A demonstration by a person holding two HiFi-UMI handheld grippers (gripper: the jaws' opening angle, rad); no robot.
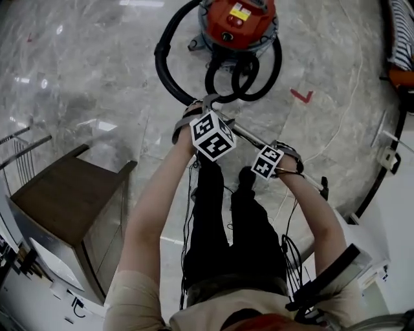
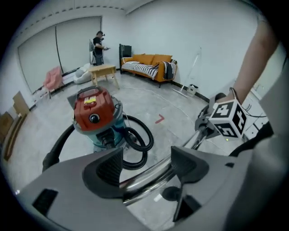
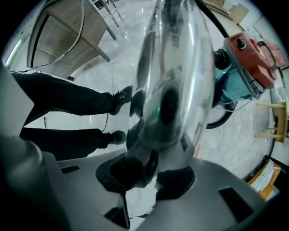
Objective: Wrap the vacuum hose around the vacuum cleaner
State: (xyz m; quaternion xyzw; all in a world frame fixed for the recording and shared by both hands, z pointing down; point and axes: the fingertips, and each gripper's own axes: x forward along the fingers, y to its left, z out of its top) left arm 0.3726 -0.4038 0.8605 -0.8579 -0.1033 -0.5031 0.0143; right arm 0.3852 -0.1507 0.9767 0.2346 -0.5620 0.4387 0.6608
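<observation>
The red and teal vacuum cleaner (image 1: pixel 238 19) (image 2: pixel 97 113) (image 3: pixel 244 58) stands on the marble floor ahead of me. Its black hose (image 1: pixel 169 77) (image 2: pixel 140 140) curls in loops around its front. A shiny metal tube (image 1: pixel 249 137) (image 2: pixel 149 173) (image 3: pixel 171 81) runs from the hose end back toward my right. My left gripper (image 1: pixel 208 103) (image 2: pixel 146 169) is open, with the tube passing between its wide-set jaws near the hose end. My right gripper (image 1: pixel 279 155) (image 3: pixel 151 173) is shut on the tube further back; its marker cube (image 2: pixel 228 118) shows in the left gripper view.
A wooden cabinet (image 1: pixel 71 200) stands close on my left. A red floor mark (image 1: pixel 301 96) and a thin white cable (image 1: pixel 343 123) lie to the right of the vacuum. Far off are an orange sofa (image 2: pixel 149 65), a small table (image 2: pixel 104 70) and a person (image 2: pixel 98 45).
</observation>
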